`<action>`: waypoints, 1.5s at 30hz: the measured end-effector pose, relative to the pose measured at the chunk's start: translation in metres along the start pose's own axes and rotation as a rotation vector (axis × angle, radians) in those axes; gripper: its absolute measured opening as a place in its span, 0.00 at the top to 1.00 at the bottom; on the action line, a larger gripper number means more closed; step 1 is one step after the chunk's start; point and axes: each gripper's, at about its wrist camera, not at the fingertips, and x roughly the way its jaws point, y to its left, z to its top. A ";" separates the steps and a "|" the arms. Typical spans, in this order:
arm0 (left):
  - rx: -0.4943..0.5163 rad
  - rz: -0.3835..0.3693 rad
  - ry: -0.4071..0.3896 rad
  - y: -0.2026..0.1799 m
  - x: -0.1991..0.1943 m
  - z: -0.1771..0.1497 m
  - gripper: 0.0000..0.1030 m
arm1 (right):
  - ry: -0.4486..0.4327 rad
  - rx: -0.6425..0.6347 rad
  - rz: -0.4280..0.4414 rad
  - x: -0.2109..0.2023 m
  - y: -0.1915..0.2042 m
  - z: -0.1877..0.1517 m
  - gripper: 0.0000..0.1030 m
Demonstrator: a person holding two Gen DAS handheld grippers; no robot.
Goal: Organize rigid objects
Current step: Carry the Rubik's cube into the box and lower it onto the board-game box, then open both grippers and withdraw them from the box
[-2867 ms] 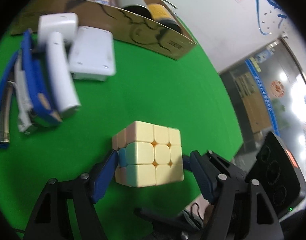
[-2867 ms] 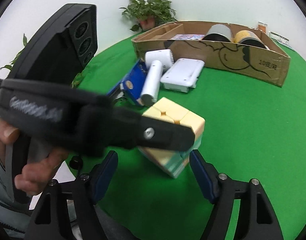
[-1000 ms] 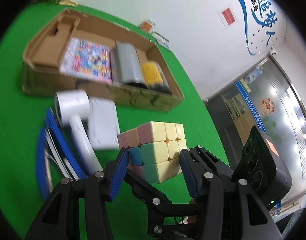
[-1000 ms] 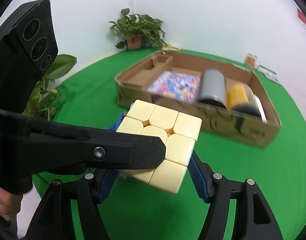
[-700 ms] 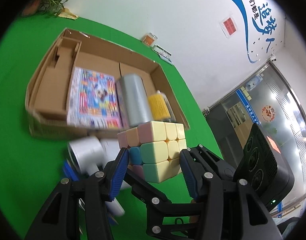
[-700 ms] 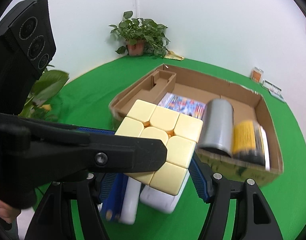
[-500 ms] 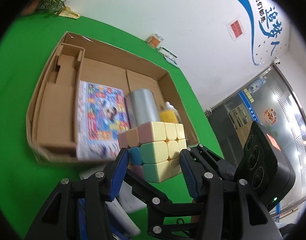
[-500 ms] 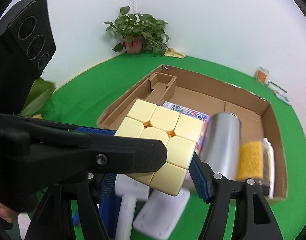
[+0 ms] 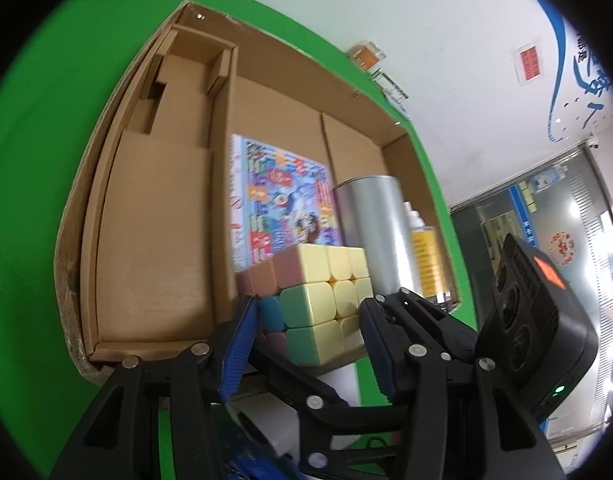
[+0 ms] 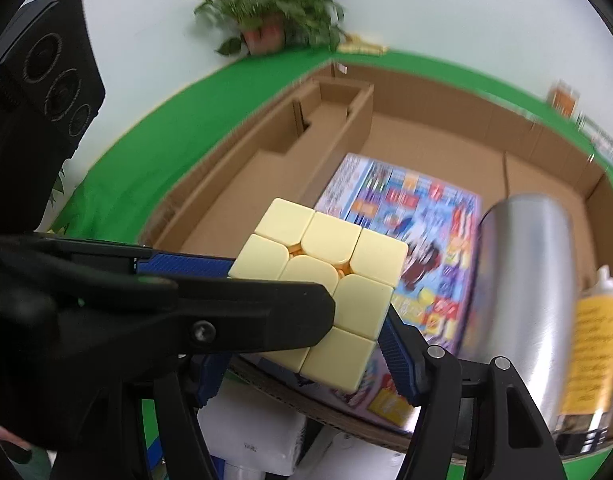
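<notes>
- Pastel cube (image 9: 326,300): being carried above the near wall of the cardboard box (image 9: 154,240), at about 6 o'clock of the box opening in the left wrist view, and not resting on anything.
- Left gripper (image 9: 308,312): pinching the cube by two opposite sides between its blue pads.
- Right gripper (image 10: 302,352): jaws standing spread, flanking the cube. It is hard to tell whether its 3 o'clock pad is touching the cube.
- Risk, twisting: the cube's layers are looking slightly turned, so squeezing may be rotating a layer and loosening the grip.
- Risk, bad landing: releasing here may be dropping the cube onto the box wall or onto the colourful flat pack (image 9: 282,200), so it bounces out.
- Risk, collision: the silver cylinder (image 9: 374,232) and the yellow-labelled bottle (image 9: 422,256) are lying just at 3 o'clock, and a knock may set them rolling.
- Risk, tangling: the two tools are crossing under the cube.
- Obscured: the box floor beneath the cube, the right gripper's 9 o'clock fingertip, and the white items (image 10: 258,436) at 6 o'clock, which are mostly covered. Motion blur is smearing the printing.
</notes>
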 end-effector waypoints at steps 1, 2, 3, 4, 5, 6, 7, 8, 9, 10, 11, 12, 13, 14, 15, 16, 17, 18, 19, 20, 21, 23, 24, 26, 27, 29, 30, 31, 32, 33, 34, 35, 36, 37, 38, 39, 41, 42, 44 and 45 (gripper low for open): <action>-0.006 -0.013 0.000 0.001 0.000 0.000 0.51 | 0.003 0.008 0.001 0.001 -0.001 0.000 0.36; -0.003 -0.020 -0.001 0.002 0.000 -0.001 0.51 | -0.001 0.014 0.001 0.001 -0.002 -0.001 0.36; 0.001 -0.019 -0.002 0.002 -0.001 -0.001 0.53 | -0.002 0.020 0.013 0.000 -0.003 -0.003 0.36; 0.004 -0.017 -0.003 0.003 -0.002 -0.001 0.53 | -0.008 0.029 0.034 -0.003 -0.006 -0.004 0.35; 0.006 -0.018 -0.005 0.003 -0.003 -0.003 0.53 | -0.017 0.037 0.058 -0.008 -0.008 -0.007 0.32; 0.008 -0.018 -0.009 0.003 -0.005 -0.002 0.53 | -0.029 0.045 0.094 -0.013 -0.011 -0.010 0.30; 0.009 -0.017 -0.012 0.003 -0.006 -0.002 0.53 | -0.046 0.046 0.129 -0.019 -0.014 -0.014 0.30; 0.008 -0.018 -0.015 0.003 -0.009 -0.003 0.53 | -0.058 0.041 0.145 -0.023 -0.015 -0.018 0.30; 0.005 -0.020 -0.019 0.004 -0.011 -0.003 0.53 | -0.071 0.034 0.153 -0.026 -0.017 -0.020 0.30; 0.004 -0.018 -0.026 0.005 -0.013 -0.004 0.53 | -0.073 0.032 0.148 -0.026 -0.018 -0.021 0.31; 0.003 -0.016 -0.031 0.006 -0.014 -0.004 0.53 | -0.064 0.034 0.149 -0.025 -0.018 -0.021 0.41; -0.001 -0.017 -0.031 0.008 -0.015 -0.005 0.53 | -0.044 0.035 0.155 -0.020 -0.016 -0.021 0.50; -0.005 -0.019 -0.031 0.010 -0.017 -0.006 0.53 | -0.038 0.030 0.156 -0.019 -0.014 -0.022 0.52; -0.006 -0.013 -0.037 0.011 -0.020 -0.008 0.53 | -0.042 0.023 0.164 -0.018 -0.011 -0.022 0.52; -0.005 -0.004 -0.043 0.010 -0.022 -0.008 0.53 | -0.048 0.020 0.152 -0.019 -0.009 -0.023 0.52; -0.002 -0.001 -0.052 0.010 -0.025 -0.009 0.53 | -0.053 0.021 0.147 -0.019 -0.008 -0.023 0.51; 0.006 -0.004 -0.070 0.008 -0.031 -0.012 0.53 | -0.053 0.030 0.152 -0.019 -0.009 -0.024 0.50; 0.014 -0.002 -0.086 0.005 -0.035 -0.013 0.53 | -0.054 0.036 0.156 -0.020 -0.010 -0.025 0.50; 0.035 0.007 -0.118 0.000 -0.043 -0.016 0.53 | -0.057 0.041 0.155 -0.021 -0.010 -0.026 0.50; 0.062 0.028 -0.154 -0.005 -0.050 -0.019 0.53 | -0.065 0.036 0.141 -0.023 -0.010 -0.028 0.49; 0.083 0.052 -0.185 -0.009 -0.055 -0.021 0.53 | -0.077 0.024 0.110 -0.027 -0.007 -0.030 0.43; 0.150 0.141 -0.299 -0.024 -0.073 -0.034 0.51 | -0.130 -0.005 0.029 -0.041 -0.001 -0.037 0.25; 0.177 0.174 -0.345 -0.030 -0.080 -0.039 0.47 | -0.172 -0.015 -0.016 -0.052 0.001 -0.042 0.11; 0.245 0.293 -0.481 -0.044 -0.097 -0.060 0.21 | -0.267 -0.025 -0.104 -0.073 0.007 -0.057 0.01; 0.259 0.333 -0.533 -0.048 -0.102 -0.068 0.15 | -0.309 -0.025 -0.137 -0.083 0.009 -0.066 0.01; 0.297 0.387 -0.609 -0.057 -0.109 -0.084 0.15 | -0.323 -0.021 -0.177 -0.094 0.011 -0.079 0.00; 0.309 0.402 -0.608 -0.060 -0.108 -0.091 0.15 | -0.318 -0.010 -0.190 -0.098 0.011 -0.089 0.01; 0.309 0.414 -0.601 -0.061 -0.107 -0.096 0.15 | -0.317 -0.001 -0.195 -0.102 0.011 -0.096 0.01; 0.302 0.432 -0.591 -0.063 -0.104 -0.101 0.15 | -0.315 0.009 -0.199 -0.105 0.011 -0.101 0.01; 0.299 0.449 -0.582 -0.065 -0.102 -0.107 0.15 | -0.311 0.023 -0.204 -0.108 0.010 -0.109 0.01; 0.301 0.459 -0.574 -0.066 -0.098 -0.114 0.15 | -0.304 0.038 -0.207 -0.111 0.009 -0.117 0.01; 0.303 0.461 -0.567 -0.068 -0.095 -0.120 0.15 | -0.302 0.056 -0.206 -0.114 0.008 -0.125 0.01; 0.301 0.456 -0.558 -0.069 -0.093 -0.122 0.20 | -0.305 0.068 -0.202 -0.116 0.006 -0.131 0.08; 0.299 0.436 -0.544 -0.068 -0.092 -0.129 0.54 | -0.314 0.080 -0.188 -0.121 0.005 -0.138 0.17; 0.301 0.412 -0.511 -0.070 -0.089 -0.133 0.74 | -0.319 0.089 -0.164 -0.125 0.004 -0.145 0.41; 0.302 0.409 -0.478 -0.071 -0.085 -0.136 0.90 | -0.313 0.093 -0.152 -0.126 0.003 -0.149 0.47; 0.322 0.435 -0.502 -0.079 -0.084 -0.145 0.88 | -0.329 0.101 -0.134 -0.133 0.004 -0.163 0.40; 0.334 0.436 -0.512 -0.084 -0.083 -0.149 0.76 | -0.344 0.105 -0.134 -0.138 0.006 -0.171 0.17; 0.340 0.466 -0.497 -0.089 -0.081 -0.156 0.16 | -0.376 0.120 -0.154 -0.146 0.007 -0.181 0.01; 0.329 0.481 -0.501 -0.091 -0.080 -0.158 0.00 | -0.395 0.125 -0.161 -0.149 0.007 -0.188 0.01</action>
